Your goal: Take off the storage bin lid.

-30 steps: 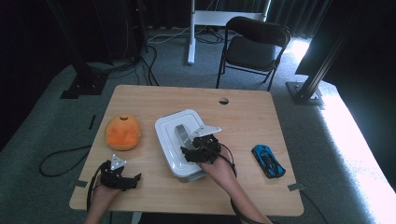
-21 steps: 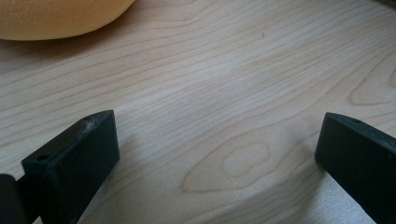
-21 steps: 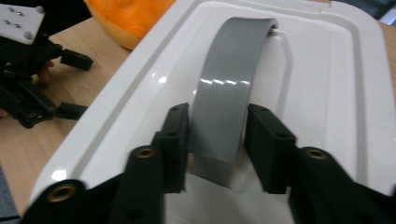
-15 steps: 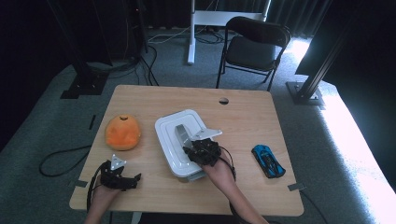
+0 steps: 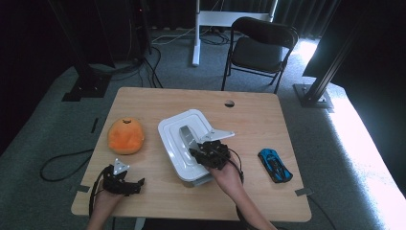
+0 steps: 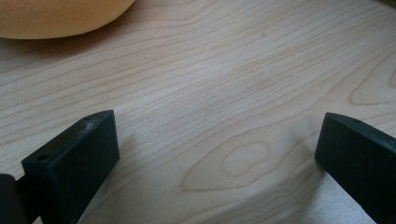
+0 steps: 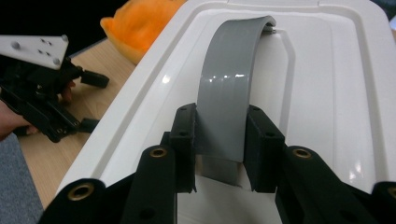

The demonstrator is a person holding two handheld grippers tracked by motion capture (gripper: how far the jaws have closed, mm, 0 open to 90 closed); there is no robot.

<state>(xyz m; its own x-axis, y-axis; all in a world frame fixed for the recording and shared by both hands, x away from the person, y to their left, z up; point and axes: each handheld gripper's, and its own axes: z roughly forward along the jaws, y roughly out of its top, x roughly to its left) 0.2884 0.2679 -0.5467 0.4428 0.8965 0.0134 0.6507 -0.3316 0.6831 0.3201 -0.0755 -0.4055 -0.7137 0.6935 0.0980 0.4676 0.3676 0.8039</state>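
Nearest the person, the left gripper [image 5: 125, 182] rests on the wooden table [image 5: 158, 96] at its near left corner, well apart from the white lidded box [image 5: 178, 125]; its jaws stand wide apart with bare wood between them and nothing held. Just beyond it, to the left of the box, sits an orange plush toy [image 5: 125, 135]. The box lies at the middle of the table, and the right gripper [image 7: 219, 140] sits over its near end. Its jaws have just been closing and now clamp the grey arched handle [image 7: 229, 84] on the lid, one pad pressed on each edge of the band. To the right of the box, near the table's right edge, lies a blue toy car [image 5: 275, 164].
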